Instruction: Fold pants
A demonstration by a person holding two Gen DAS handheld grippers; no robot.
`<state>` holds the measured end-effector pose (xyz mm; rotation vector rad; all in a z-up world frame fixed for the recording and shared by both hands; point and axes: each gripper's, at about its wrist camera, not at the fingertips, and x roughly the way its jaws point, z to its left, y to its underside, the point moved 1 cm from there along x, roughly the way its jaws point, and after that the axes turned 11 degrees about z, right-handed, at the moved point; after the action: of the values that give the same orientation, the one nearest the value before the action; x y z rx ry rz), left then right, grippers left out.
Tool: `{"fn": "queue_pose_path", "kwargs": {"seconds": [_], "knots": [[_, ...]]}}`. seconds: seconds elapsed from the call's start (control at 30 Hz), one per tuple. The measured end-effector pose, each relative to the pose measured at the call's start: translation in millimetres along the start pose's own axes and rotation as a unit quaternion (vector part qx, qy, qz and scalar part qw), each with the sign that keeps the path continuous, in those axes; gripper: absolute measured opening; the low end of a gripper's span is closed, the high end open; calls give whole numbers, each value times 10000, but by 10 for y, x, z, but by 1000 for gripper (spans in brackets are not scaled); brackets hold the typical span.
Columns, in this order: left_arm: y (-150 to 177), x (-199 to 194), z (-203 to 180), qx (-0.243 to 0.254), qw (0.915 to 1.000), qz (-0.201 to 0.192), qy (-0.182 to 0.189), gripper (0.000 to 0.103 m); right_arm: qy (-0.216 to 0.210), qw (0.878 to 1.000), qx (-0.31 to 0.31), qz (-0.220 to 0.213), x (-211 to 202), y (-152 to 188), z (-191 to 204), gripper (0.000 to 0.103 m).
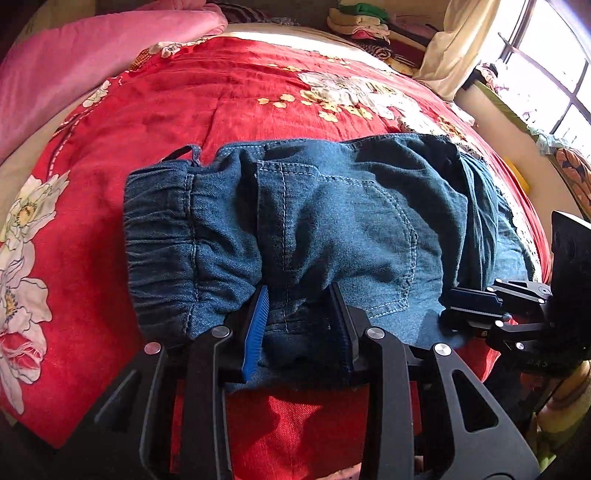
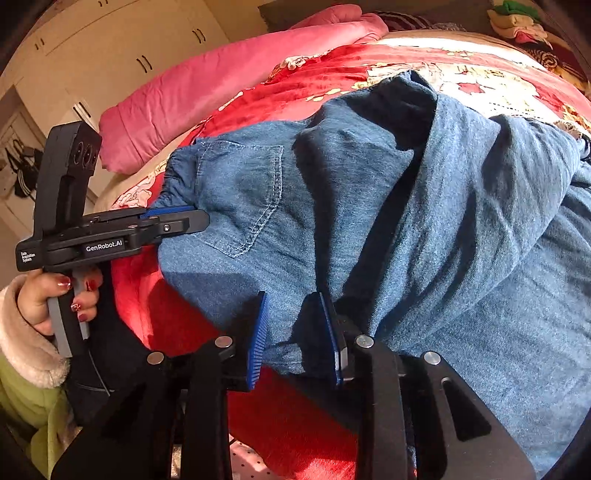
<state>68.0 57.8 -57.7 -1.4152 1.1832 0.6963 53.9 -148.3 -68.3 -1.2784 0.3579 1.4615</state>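
Note:
Blue denim pants (image 1: pixel 332 214) lie bunched on a red floral bedspread (image 1: pixel 207 107), elastic waistband to the left. My left gripper (image 1: pixel 299 295) is shut on the near edge of the pants beside the waistband, with denim bunched between its blue pads. In the right wrist view the pants (image 2: pixel 461 221) fill the frame, back pocket showing. My right gripper (image 2: pixel 291 299) is shut on a thick fold at their near edge. The right gripper (image 1: pixel 454 306) also shows at the right of the left wrist view, and the left gripper (image 2: pixel 195 218) at the left of the right wrist view, held by a hand (image 2: pixel 55 295).
A pink quilt (image 1: pixel 74 62) is heaped at the bed's far left. Folded clothes (image 1: pixel 362 22) are stacked at the far end, beside a curtain (image 1: pixel 458 44) and a window (image 1: pixel 554 66). White wardrobe doors (image 2: pixel 110 44) stand beyond the bed.

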Motion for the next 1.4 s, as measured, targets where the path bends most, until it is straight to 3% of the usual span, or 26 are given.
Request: {"fn": "queue_pose_path", "kwargs": {"seconds": [0.07,0.1,0.17,0.23,0.33,0.4,0.57,0.67,0.8,0.97,1.2,1.4], "knots": [[-2,-29,-3,-5,9999,-121,119,30,-50,10000,1,-19,-38,7,11,27],[8,-81,-19,9,9995,-198,255,39,-106,9999,11,-53,-105,13,27,27],[34,-204,-74,33,9985,-333,429,48,-201,9993,-20,-316,-323,38,47,33],[35,-337,-159,103,9983,-461,331,48,-180,9981,79,-579,-552,51,-4,41],[-29,-536,-304,165,9964,-706,431,49,93,9955,317,-886,-857,32,-174,46],[-108,-613,-458,321,9955,-775,439,59,338,9928,521,-1027,-1007,3,-330,49],[-292,-703,-923,767,9919,-931,401,70,748,9859,951,-1153,-1241,-151,-648,56],[-391,-537,-1172,1076,9893,-750,634,71,965,9828,1068,-1154,-1319,-308,-823,59],[-494,-84,-1337,1122,9882,-167,1027,70,1086,9822,1131,-1034,-1314,-522,-955,62],[-447,223,-1422,1197,9823,129,1433,63,1275,9834,985,-838,-1178,-771,-964,66],[-401,429,-1347,1044,9741,350,1975,23,1554,9859,567,-258,-698,-1292,-930,67],[-382,504,-1338,1066,9739,380,1968,16,1838,9814,454,324,-174,-1661,-980,67]]}}
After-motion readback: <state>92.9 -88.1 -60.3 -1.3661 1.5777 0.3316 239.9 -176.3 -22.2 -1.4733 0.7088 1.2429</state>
